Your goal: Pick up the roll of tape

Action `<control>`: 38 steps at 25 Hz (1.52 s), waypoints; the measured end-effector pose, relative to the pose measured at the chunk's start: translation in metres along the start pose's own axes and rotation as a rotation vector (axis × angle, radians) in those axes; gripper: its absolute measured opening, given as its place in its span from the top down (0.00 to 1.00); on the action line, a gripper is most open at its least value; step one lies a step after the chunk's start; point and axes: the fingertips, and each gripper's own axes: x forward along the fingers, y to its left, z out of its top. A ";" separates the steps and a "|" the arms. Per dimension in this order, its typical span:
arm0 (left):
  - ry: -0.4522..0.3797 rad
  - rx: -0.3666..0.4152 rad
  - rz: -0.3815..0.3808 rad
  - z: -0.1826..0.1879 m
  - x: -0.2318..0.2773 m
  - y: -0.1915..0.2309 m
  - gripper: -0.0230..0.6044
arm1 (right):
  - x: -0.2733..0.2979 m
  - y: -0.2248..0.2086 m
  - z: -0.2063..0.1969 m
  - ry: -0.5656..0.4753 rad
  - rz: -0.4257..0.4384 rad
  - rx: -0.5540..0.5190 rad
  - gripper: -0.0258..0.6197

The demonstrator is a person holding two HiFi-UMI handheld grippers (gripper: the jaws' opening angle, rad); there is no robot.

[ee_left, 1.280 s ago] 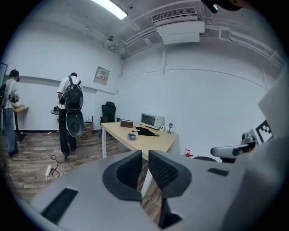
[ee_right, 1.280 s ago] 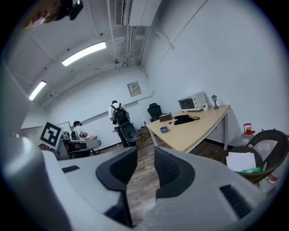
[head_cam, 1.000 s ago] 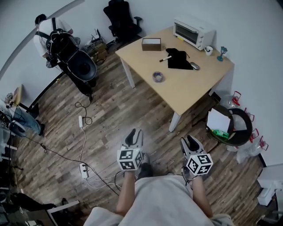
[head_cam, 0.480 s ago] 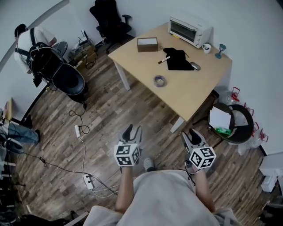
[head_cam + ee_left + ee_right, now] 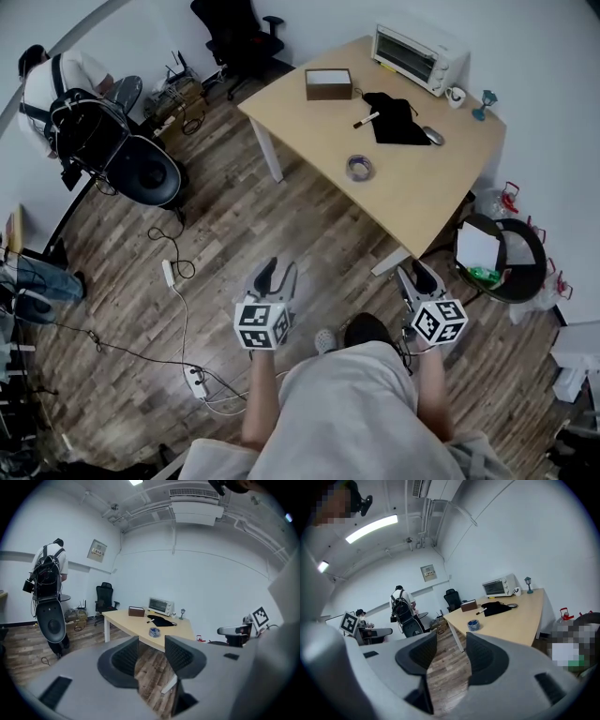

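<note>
The roll of tape (image 5: pixel 360 168), a purplish ring, lies flat near the middle of the light wooden table (image 5: pixel 309 127); it shows as a blue ring (image 5: pixel 154 632) in the left gripper view and as the tape (image 5: pixel 473 625) in the right gripper view. Both grippers hang over the wooden floor, well short of the table. My left gripper (image 5: pixel 270 275) is open, its jaws having just been opening, with only floor between them. My right gripper (image 5: pixel 419 276) is open too, jaws just opening, with nothing between them.
On the table sit a toaster oven (image 5: pixel 418 55), a brown box (image 5: pixel 328 83), a black cloth (image 5: pixel 394 118) with a marker (image 5: pixel 366 120) and a mouse (image 5: pixel 433 135). A round bin (image 5: pixel 500 258) stands right of the table. A person (image 5: pixel 56 80), an office chair (image 5: pixel 234 25) and floor cables (image 5: pixel 178 309) lie left.
The table and tape have drawn nearer and shifted right in the head view. Both grippers stayed low in the frame and their jaws stand wider than before.
</note>
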 end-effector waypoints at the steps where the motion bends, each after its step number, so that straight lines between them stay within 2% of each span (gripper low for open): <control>1: 0.003 -0.005 0.003 -0.002 -0.001 0.004 0.70 | 0.005 0.001 -0.002 0.009 -0.001 0.001 0.65; 7: 0.003 -0.068 0.011 -0.007 0.010 0.027 0.70 | 0.052 0.010 -0.012 0.041 0.044 0.012 0.65; 15: 0.017 -0.058 0.042 0.016 0.051 0.066 0.70 | 0.139 0.017 0.009 0.068 0.114 0.006 0.63; 21: 0.004 -0.116 0.010 0.042 0.102 0.080 0.71 | 0.188 -0.005 0.032 0.082 0.089 0.009 0.63; 38: 0.027 -0.061 -0.112 0.121 0.271 0.081 0.72 | 0.295 -0.087 0.094 0.087 0.012 0.047 0.63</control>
